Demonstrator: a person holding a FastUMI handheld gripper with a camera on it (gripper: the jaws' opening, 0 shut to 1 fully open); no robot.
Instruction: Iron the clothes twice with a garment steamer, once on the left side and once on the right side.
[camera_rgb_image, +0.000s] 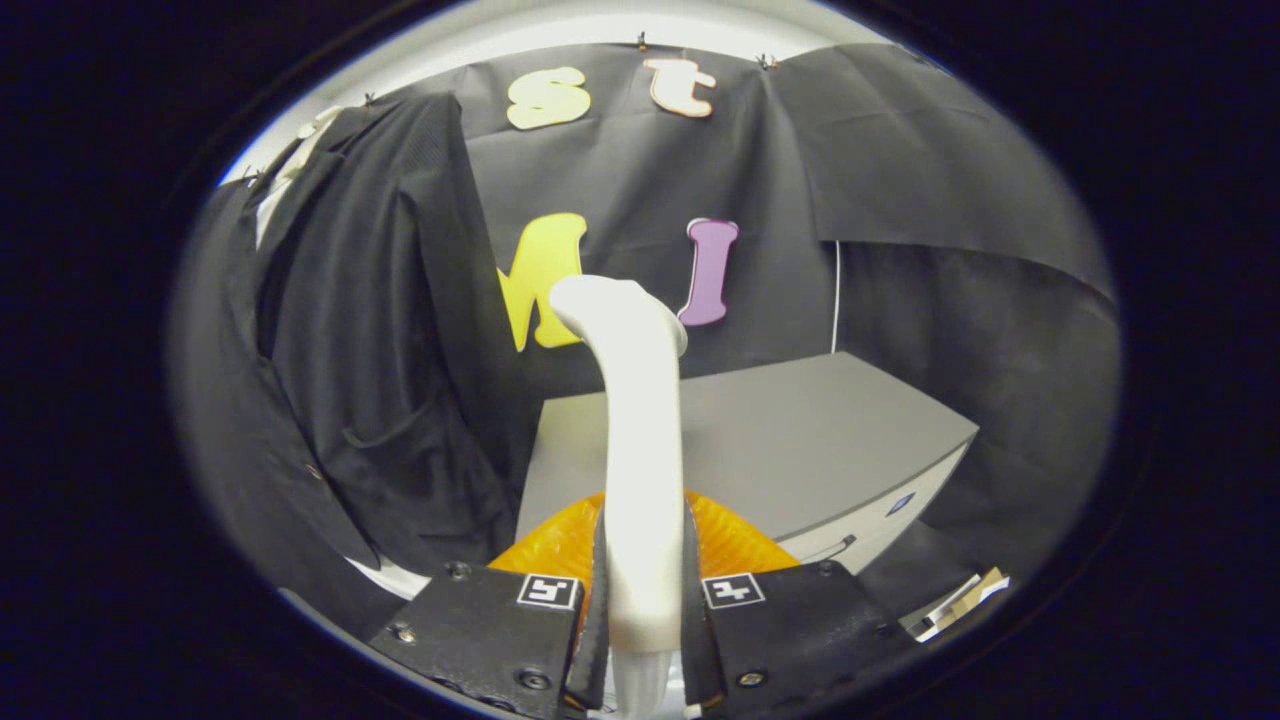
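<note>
I see the white steamer (640, 440) clamped in my gripper (644, 600), an orange ribbed base (545, 550) under it, a black jacket (370, 330) with a white collar, and a grey box (800, 440).

The light is soft and a bit dim. It seems to come from above, where the white wall (560, 25) over the cloth glows bright. The white steamer (640, 450) shines the most and looks a little washed out. The dark jacket (380, 330) soaks up light, so its folds are hard to see. The grey cabinet (780, 440) top is evenly lit. Things bend and go soft near the round edge. The claw (640, 610), pressed shut on the steamer, looks slightly blurry.
</note>
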